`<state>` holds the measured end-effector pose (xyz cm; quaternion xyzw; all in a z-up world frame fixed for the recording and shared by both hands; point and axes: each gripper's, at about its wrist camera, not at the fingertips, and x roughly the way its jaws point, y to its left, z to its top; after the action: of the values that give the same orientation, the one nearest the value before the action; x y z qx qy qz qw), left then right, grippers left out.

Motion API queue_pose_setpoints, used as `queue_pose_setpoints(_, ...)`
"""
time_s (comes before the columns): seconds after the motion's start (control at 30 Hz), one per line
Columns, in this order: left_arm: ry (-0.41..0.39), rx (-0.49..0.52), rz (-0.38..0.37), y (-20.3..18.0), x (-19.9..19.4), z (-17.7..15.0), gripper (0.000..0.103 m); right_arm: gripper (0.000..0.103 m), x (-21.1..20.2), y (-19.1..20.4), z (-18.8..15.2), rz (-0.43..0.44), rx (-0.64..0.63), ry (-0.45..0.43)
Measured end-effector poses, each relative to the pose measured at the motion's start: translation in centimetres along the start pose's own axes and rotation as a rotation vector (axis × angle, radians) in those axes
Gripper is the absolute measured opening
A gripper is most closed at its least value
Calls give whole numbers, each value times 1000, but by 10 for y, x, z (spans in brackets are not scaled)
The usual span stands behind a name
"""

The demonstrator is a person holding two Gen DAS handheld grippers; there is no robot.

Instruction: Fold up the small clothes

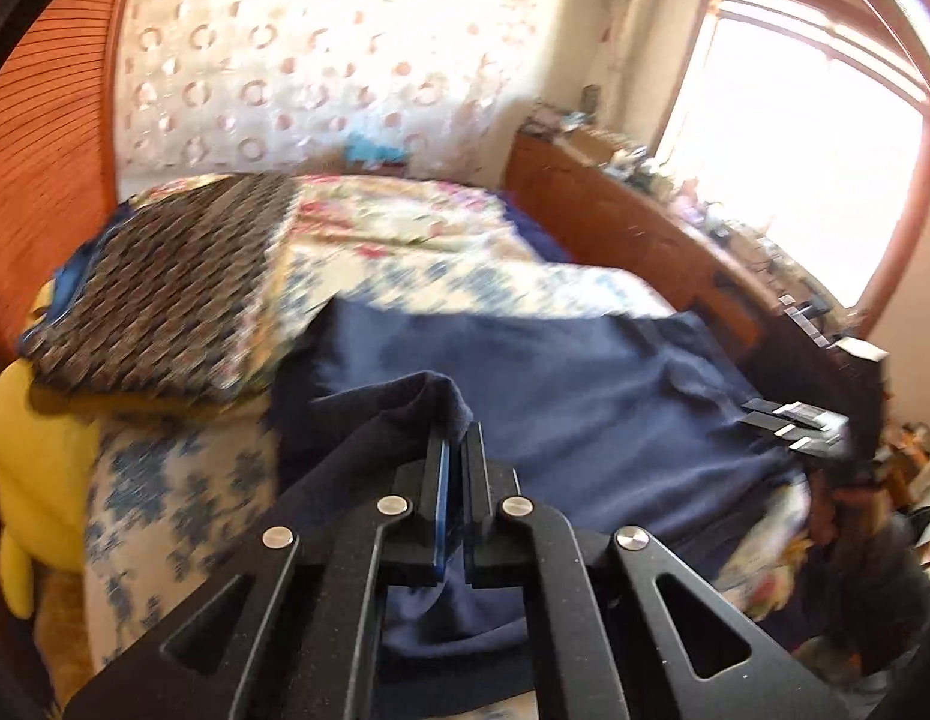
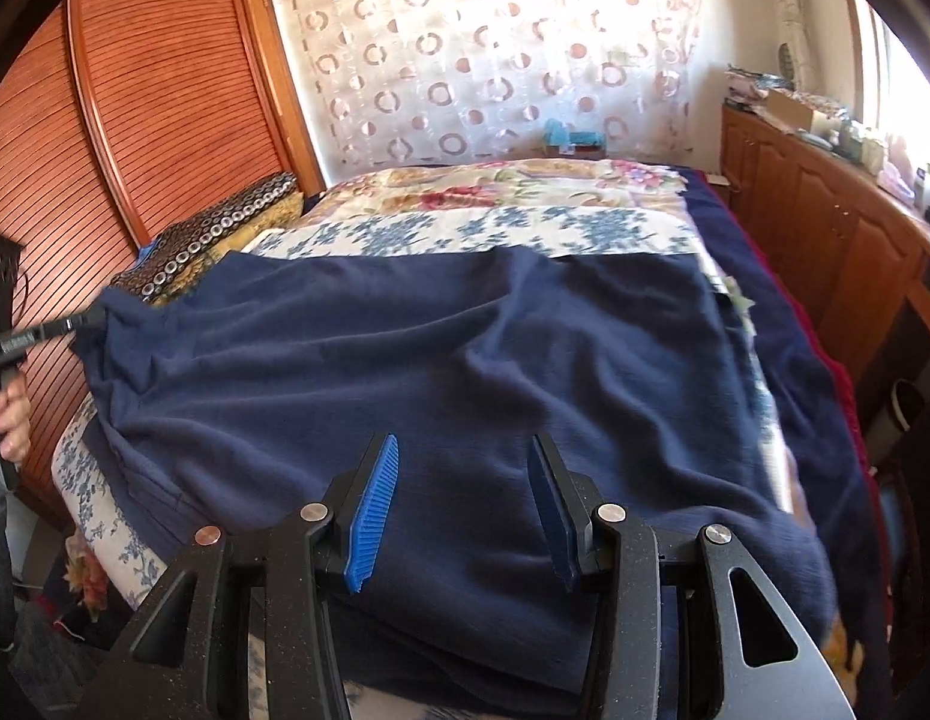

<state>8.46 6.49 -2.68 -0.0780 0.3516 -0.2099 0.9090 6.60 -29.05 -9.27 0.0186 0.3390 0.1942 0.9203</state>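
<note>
The dark blue cloth (image 2: 441,360) lay spread out over the bed (image 2: 525,222), covering most of the near end of it. It was wrinkled and mostly still flat, so the folding looked like it had only just started. The left gripper (image 1: 456,438) was squeezed tight on one edge of the blue cloth, and that edge stood up in a little peak off the bed. The right gripper (image 2: 465,450) was let go, with its jaws apart and nothing pinched between them, hanging just over the cloth near its front edge. A brown patterned pillow (image 1: 165,294) sat on the bed beyond the cloth. A wooden cabinet (image 2: 825,228) stood beside the bed. Most of the folding was still left to do.
</note>
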Motion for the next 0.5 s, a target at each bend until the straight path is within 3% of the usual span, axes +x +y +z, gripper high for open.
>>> queue_pose_setpoints(0.17, -3, -92, -143, -7, -2, 18, 4, 47, 11, 11, 4, 15, -10, 4)
queue_pose_setpoints(0.5, 57, -118, 91, 38, 4, -25, 4, 47, 17, 23, 11, 25, -34, -16)
